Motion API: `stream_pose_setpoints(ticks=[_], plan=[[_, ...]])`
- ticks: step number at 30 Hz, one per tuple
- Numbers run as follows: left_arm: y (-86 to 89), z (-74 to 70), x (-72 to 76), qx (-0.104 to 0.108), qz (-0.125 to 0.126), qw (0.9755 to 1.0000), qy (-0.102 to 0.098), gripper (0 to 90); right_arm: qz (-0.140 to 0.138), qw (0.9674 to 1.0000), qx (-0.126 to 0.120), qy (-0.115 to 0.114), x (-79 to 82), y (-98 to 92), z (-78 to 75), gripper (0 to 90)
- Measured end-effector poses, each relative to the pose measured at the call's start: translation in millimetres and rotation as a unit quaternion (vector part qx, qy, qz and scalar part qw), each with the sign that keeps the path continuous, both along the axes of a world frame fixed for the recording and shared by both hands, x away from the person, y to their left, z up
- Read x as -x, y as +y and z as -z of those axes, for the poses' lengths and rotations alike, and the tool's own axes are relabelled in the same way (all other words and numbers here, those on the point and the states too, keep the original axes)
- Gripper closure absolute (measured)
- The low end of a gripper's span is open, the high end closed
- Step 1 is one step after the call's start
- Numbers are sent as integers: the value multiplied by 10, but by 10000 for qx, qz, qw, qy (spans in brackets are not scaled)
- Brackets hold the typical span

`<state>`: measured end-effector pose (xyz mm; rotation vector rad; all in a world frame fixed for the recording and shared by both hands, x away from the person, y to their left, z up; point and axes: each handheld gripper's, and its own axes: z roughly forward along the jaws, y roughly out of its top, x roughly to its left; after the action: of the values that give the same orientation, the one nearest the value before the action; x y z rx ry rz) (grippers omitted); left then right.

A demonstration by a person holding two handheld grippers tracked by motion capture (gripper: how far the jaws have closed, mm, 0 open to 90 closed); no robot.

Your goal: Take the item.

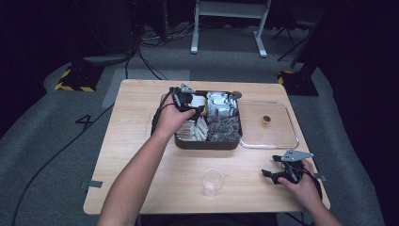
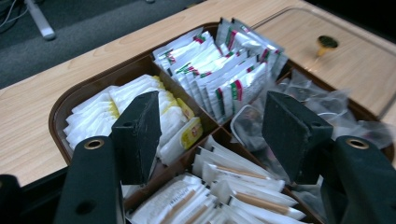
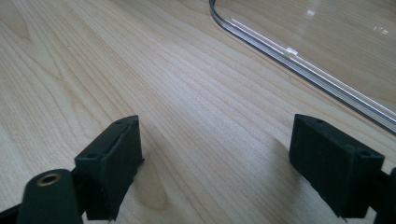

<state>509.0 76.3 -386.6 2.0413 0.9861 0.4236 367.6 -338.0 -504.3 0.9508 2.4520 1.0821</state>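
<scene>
so there's one wooden table (image 1: 141,155) and pretty much everything sits on it. Using the brown tray (image 1: 207,142) as the landmark: it's one dark brown divided box near the middle-back of the table, split into four compartments that I can count in the left gripper view. One compartment has white packets with yellow tabs (image 2: 116,100), the one next to it has white sachets with red and green print (image 2: 219,70), a third has long white packets with a tan stripe (image 2: 233,186), and the fourth has clear crinkly bags with dark stuff inside (image 2: 317,102). Can't give a packet count, they're packed too tight

Right beside the tray, touching or nearly touching its right edge, lies one clear lid (image 1: 268,125) flat on the table, with one small gold knob (image 1: 266,120) on it. In front of the tray, a bit toward the person, stands one clear plastic cup (image 1: 212,181), upright

Two grippers, one in each hand. The left gripper (image 2: 210,135) hovers over the tray, jaws spread wide apart, nothing between them, pointing down around where the compartment walls cross. The right gripper (image 3: 215,172) is well off to the front right of the tray, low over bare table near the lid's curved corner, jaws also spread wide with nothing in them
</scene>
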Motion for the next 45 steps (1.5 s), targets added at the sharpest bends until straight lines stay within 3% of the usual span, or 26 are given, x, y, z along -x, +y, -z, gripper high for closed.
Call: stream_pose_setpoints(ticks=[7,14,17,21,26,32,38,45], plan=[[-124,214,-252,-247,-51,9993,274,435,-13,10000,-2,1,-1,-1,0,173],[-166,333,-400,-423,-77,9979,485,498,-30,10000,-2,1,-1,-1,0,174],[-167,392,-459,-384,-128,9976,568,519,-44,10000,-1,0,0,-1,-1,175],[-156,490,-539,-517,-218,9956,755,536,-62,10000,-3,2,2,0,-1,176],[-194,559,-593,-608,-151,9935,946,584,-84,10000,-6,9,4,1,-1,177],[-290,597,-641,-819,24,9921,952,595,-105,9999,-8,8,5,2,-1,179],[-331,632,-666,-921,120,9885,1191,754,-139,9999,-11,-7,10,0,-2,194],[-334,628,-670,-1002,254,9866,1266,893,-150,9999,-8,-20,11,-2,-3,197]])
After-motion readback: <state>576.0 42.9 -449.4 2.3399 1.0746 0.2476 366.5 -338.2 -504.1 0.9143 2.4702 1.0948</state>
